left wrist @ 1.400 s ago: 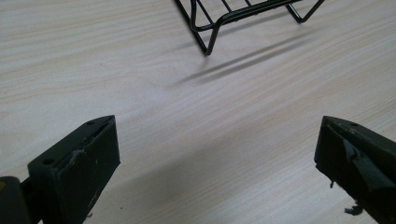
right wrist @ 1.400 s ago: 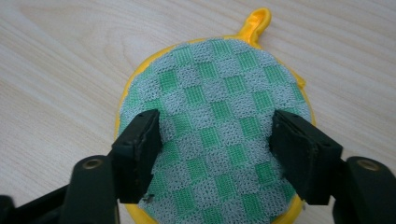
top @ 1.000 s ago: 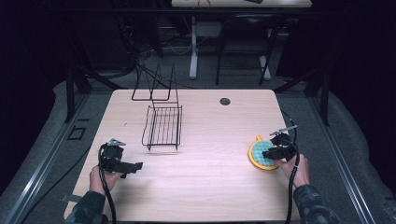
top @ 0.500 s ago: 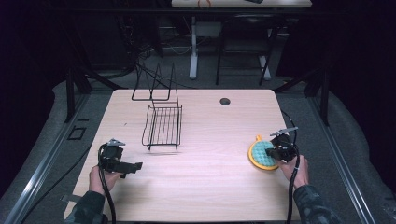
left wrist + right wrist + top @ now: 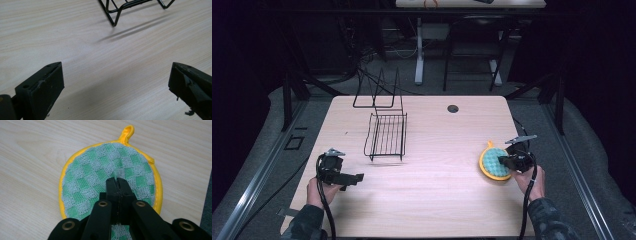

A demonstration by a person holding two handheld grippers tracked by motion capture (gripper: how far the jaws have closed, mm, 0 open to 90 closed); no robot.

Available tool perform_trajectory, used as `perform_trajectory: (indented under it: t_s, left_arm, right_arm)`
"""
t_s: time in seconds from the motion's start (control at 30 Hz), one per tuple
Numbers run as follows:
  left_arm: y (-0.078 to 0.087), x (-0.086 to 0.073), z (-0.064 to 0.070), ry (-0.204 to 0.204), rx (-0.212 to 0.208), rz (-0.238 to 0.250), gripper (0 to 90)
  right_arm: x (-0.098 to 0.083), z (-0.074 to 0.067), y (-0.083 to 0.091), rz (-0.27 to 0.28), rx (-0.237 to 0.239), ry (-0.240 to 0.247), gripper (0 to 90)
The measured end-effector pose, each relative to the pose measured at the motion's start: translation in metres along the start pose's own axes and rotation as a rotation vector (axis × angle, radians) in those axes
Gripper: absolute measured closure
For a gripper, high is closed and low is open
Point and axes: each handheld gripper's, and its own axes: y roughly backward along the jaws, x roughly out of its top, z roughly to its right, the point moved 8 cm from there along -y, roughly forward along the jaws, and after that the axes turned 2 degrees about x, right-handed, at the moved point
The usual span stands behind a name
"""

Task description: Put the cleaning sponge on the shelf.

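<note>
**Right jaws pinch the pot holder near the table's right edge**

The black wire rack (image 5: pixel 387 136) stands on the wooden table (image 5: pixel 432 190) left of centre, its thin bars forming an open tray with nothing in it. A bent wire frame (image 5: pixel 379 92) stands just behind it, also bare. 1 small dark round hole (image 5: pixel 453 108) sits in the tabletop near the far edge.

The pot holder (image 5: pixel 100 177) is round and flat, woven in green and pale grey checks with a knobbly mesh texture, bound in a yellow rim with 1 yellow loop at the far side. It lies on the pale wood-grain surface close to the table's right edge.

The right gripper (image 5: pixel 116 180) has its 2 black jaws pressed together over the middle of the pot holder, a fold of the fabric pinched between the tips. The left gripper (image 5: pixel 115 82) hovers low over bare wood near the rack's front corner, its jaws spread wide with nothing between them.
</note>
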Motion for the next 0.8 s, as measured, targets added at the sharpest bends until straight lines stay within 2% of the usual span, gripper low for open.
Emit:
perform_trajectory:
  t_s: [0.33, 0.8]
  left_arm:
    - [0.000, 0.000, 0.000, 0.000, -0.004, 0.000, 0.3]
    - [0.000, 0.000, 0.001, 0.000, -0.007, 0.003, 0.2]
  right_arm:
    - [0.015, -0.010, 0.017, 0.055, 0.007, 0.031, 89.8]
    - [0.030, -0.026, 0.028, 0.095, 0.025, 0.075, 89.8]
